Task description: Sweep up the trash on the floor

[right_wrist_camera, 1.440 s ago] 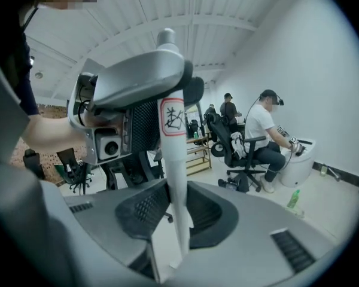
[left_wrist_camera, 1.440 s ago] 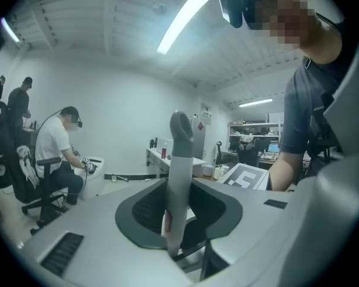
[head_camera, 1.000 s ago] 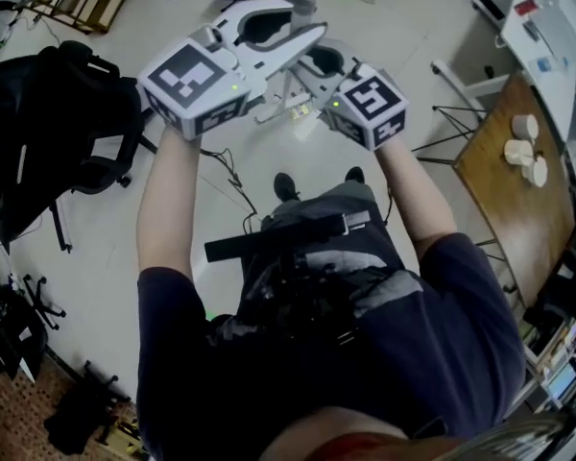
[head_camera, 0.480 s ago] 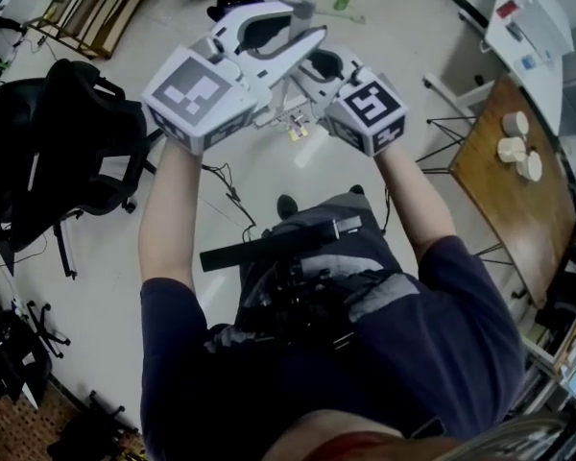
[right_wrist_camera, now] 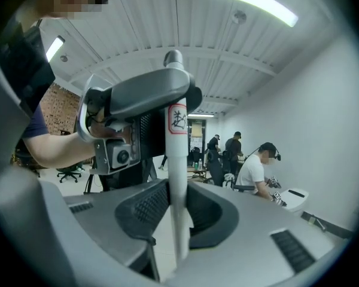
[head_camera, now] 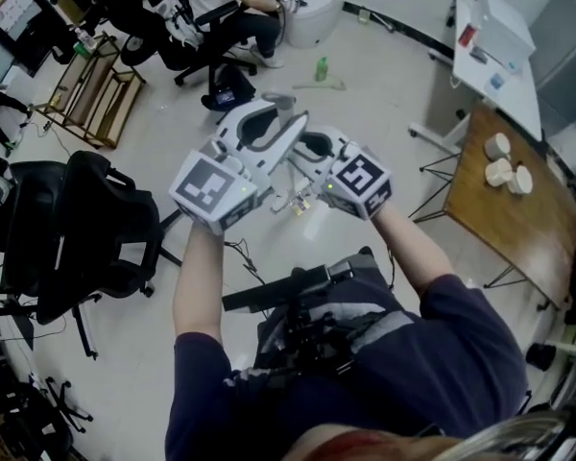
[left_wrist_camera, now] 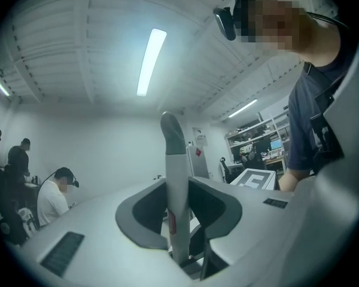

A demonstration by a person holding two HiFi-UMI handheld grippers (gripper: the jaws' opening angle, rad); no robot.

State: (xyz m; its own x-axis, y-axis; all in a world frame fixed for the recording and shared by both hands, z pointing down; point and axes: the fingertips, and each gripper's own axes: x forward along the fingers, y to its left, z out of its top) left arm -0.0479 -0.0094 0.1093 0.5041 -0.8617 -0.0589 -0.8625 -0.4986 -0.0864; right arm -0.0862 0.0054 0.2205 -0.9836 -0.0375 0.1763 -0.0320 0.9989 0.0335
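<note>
Writing shows in one place only: a red-edged label (right_wrist_camera: 178, 119) on the white handle (right_wrist_camera: 178, 178) carries a dark handwritten sign that I cannot read. A small red mark (left_wrist_camera: 172, 223) sits on the grey-capped handle (left_wrist_camera: 175, 160), too blurred to read. The marker cubes (head_camera: 216, 192) bear black-and-white squares and no words.

Two grippers, two handles. The left gripper (left_wrist_camera: 179, 214) has its jaws closed on the grey-capped handle, which stands upright between the pads. The right gripper (right_wrist_camera: 178, 217) clamps the white handle the same way. In the head view both are held side by side out in front of the person. Their bodies hide the handles' lower ends, so what hangs there cannot be told.

Trash on the floor:
- One green bottle (head_camera: 321, 68) stands well beyond the grippers.
- A thin pale strip (head_camera: 319, 86) lies near the bottle.
- One pale scrap (head_camera: 317, 222) shows just below the grippers.

Three pale round things (head_camera: 500, 172) sit on the wooden table (head_camera: 504, 229) at the right, too small to identify. One black office chair (head_camera: 82, 229) stands at the left, cut off by the frame edge. The right gripper view shows three people at the far side: two standing in dark clothes and one seated person in white (right_wrist_camera: 254, 169).
</note>
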